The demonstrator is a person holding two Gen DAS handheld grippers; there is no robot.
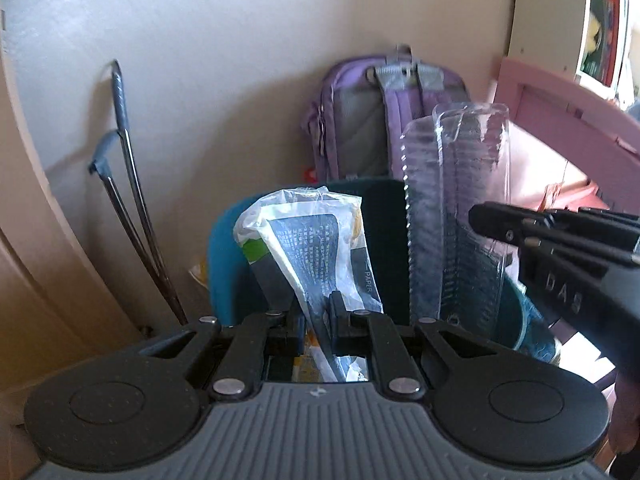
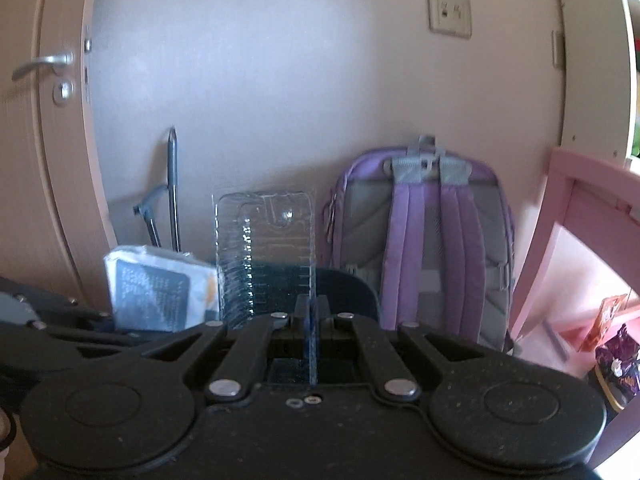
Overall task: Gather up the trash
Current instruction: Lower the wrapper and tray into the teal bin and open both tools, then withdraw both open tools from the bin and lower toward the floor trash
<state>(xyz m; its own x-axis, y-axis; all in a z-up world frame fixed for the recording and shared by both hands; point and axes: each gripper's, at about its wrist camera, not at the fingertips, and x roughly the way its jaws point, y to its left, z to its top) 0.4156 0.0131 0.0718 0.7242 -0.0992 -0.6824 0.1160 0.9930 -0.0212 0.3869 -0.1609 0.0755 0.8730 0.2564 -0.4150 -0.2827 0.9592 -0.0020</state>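
While you hold both grippers out toward the wall (image 2: pixel 260 80), the biggest thing ahead is the purple backpack (image 2: pixel 426 248) leaning upright against it, with a pink piece of furniture (image 2: pixel 560 208) to its right and a door (image 2: pixel 36 160) to the far left. Below the backpack sits a teal bin (image 1: pixel 228 264), its rim just past your hands, and a folded metal crutch (image 1: pixel 124 184) leans on the wall to its left. Your right gripper (image 2: pixel 310 312) has its fingers closed on the lower edge of a clear plastic blister pack (image 2: pixel 266 256), which stands upright above the bin. Your left gripper (image 1: pixel 316 316) has its fingers pinched on a crumpled printed plastic wrapper (image 1: pixel 308 248), which sticks up in front of the bin, just beside the blister pack.
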